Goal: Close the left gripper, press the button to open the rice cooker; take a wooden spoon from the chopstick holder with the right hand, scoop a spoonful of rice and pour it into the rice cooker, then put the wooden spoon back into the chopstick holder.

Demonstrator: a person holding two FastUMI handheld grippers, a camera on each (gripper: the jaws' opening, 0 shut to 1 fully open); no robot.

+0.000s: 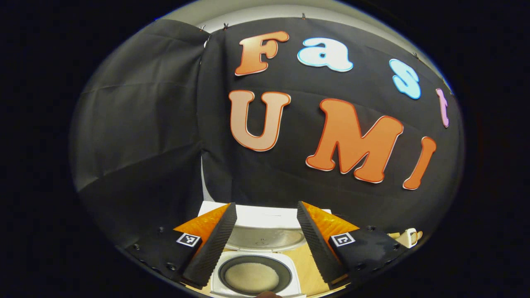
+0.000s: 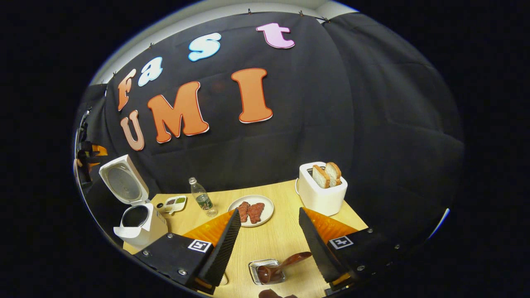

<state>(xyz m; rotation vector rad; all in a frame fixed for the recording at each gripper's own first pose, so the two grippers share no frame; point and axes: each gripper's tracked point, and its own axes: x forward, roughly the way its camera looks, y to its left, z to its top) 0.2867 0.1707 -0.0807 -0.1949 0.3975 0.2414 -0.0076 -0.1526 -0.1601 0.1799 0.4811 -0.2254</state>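
The rice cooker (image 2: 138, 225) stands open at the surface's (image 2: 277, 240) left edge. Both tongs (image 2: 268, 244) gape wide, empty. The wooden spoon (image 2: 281, 265) lies in a small metal holder (image 2: 265, 271) below the right tongs; likely light, stiff, smooth, best pinched mid-handle.

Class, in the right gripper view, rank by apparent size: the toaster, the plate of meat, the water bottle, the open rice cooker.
1. Rice cooker, with its raised lid.
2. Toaster.
3. Plate.
4. Water bottle.
The rice cooker sits nearer the camera, so its lead is unsure.
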